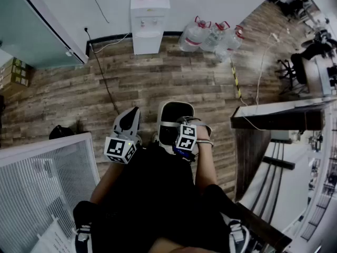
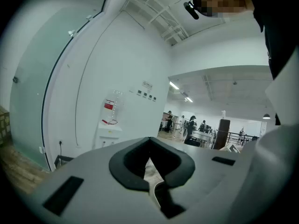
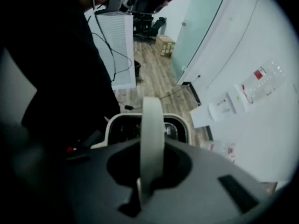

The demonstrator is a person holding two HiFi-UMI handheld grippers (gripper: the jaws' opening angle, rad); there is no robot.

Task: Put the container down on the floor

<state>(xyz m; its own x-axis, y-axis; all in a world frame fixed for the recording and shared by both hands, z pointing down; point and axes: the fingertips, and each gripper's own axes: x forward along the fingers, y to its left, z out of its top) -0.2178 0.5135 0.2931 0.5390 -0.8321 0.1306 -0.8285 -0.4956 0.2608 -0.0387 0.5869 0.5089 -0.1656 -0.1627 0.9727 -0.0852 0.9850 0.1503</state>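
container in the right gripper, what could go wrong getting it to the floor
1. The container hangs only by its thin handle in the right gripper. It could slip or swing, and the left gripper is shut and empty, not steadying it.
2. A black cable crosses the floor just ahead; landing on it could leave the container tilted.
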